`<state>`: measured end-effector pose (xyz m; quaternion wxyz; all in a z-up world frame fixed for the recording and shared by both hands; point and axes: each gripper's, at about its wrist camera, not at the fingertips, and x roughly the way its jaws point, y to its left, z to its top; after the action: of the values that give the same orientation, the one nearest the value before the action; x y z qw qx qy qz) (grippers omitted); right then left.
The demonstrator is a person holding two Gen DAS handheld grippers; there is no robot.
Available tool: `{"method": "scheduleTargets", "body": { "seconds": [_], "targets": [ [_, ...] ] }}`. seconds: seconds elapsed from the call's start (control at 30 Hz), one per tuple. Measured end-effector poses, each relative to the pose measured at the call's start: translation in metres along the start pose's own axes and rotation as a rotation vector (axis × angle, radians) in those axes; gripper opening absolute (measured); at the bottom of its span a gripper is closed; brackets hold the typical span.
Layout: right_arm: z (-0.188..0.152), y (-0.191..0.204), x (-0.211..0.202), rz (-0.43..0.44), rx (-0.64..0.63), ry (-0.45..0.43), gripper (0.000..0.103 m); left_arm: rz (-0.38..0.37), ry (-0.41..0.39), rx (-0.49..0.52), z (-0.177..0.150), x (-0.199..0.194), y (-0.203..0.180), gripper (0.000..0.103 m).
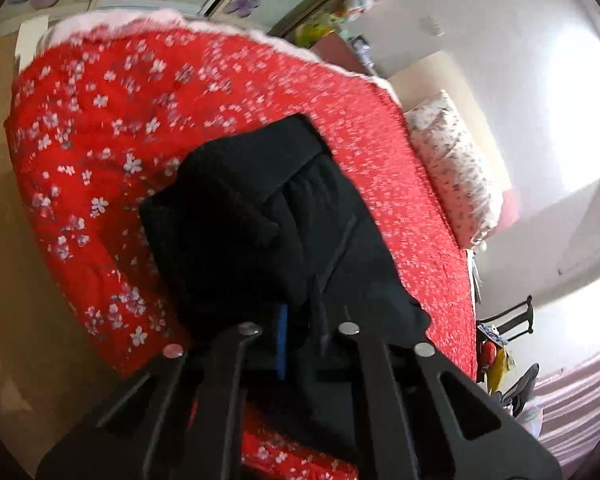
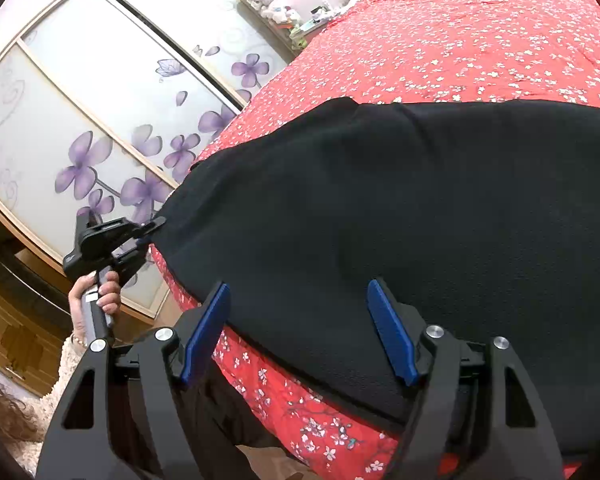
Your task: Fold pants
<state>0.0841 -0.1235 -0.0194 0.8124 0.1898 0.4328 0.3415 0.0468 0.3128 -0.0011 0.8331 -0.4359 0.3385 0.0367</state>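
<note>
Black pants (image 2: 400,216) on red floral bedspread (image 2: 460,48); no legible writing.
Left gripper (image 2: 150,229) clamped on pants' edge; right gripper (image 2: 296,332) fingers apart over pants' near edge.

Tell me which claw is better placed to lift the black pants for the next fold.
Probably the left claw: it is already shut on the edge of the pants. The right claw stands open, gripping nothing.
</note>
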Motion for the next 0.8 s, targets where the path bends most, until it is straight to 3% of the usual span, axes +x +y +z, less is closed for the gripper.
{"method": "scheduleTargets", "body": {
  "seconds": [0.13,0.23,0.3,0.37,0.43,0.47,0.57,0.63,0.7,0.73,0.77,0.8],
  "targets": [
    [0.000,0.001,-0.001,-0.003,-0.003,0.001,0.073,0.028,-0.028,0.055,-0.011,-0.015,0.002,0.006],
    [0.000,-0.001,-0.002,0.001,0.001,0.001,0.073,0.090,-0.007,0.053,-0.008,0.000,0.014,0.007],
    [0.000,0.000,-0.003,-0.003,-0.001,-0.003,0.073,0.108,0.028,0.055,-0.007,0.015,0.022,0.012],
    [0.001,0.003,-0.013,-0.035,-0.014,-0.031,0.073,0.099,-0.001,0.055,-0.008,0.005,0.018,0.016],
    [0.004,0.004,-0.031,-0.069,-0.027,-0.098,0.073,0.135,-0.057,0.097,-0.012,-0.010,0.009,0.029],
    [0.007,0.001,-0.045,-0.088,-0.020,-0.146,0.073,0.145,-0.092,0.124,-0.014,-0.018,0.004,0.041],
    [0.015,-0.014,-0.084,-0.162,0.034,-0.277,0.073,0.153,-0.201,0.228,-0.027,-0.041,-0.023,0.053],
    [0.019,-0.032,-0.118,-0.251,0.097,-0.373,0.073,0.149,-0.246,0.308,-0.039,-0.047,-0.045,0.065],
    [0.021,-0.046,-0.145,-0.352,0.130,-0.440,0.073,0.128,-0.250,0.383,-0.050,-0.043,-0.068,0.085],
    [0.021,-0.056,-0.165,-0.424,0.158,-0.483,0.077,0.105,-0.241,0.431,-0.057,-0.037,-0.081,0.090],
    [0.019,-0.068,-0.186,-0.488,0.194,-0.526,0.093,0.088,-0.227,0.464,-0.063,-0.032,-0.088,0.095],
    [0.016,-0.078,-0.201,-0.533,0.225,-0.559,0.098,0.078,-0.213,0.487,-0.068,-0.024,-0.095,0.096]
  ]
}}
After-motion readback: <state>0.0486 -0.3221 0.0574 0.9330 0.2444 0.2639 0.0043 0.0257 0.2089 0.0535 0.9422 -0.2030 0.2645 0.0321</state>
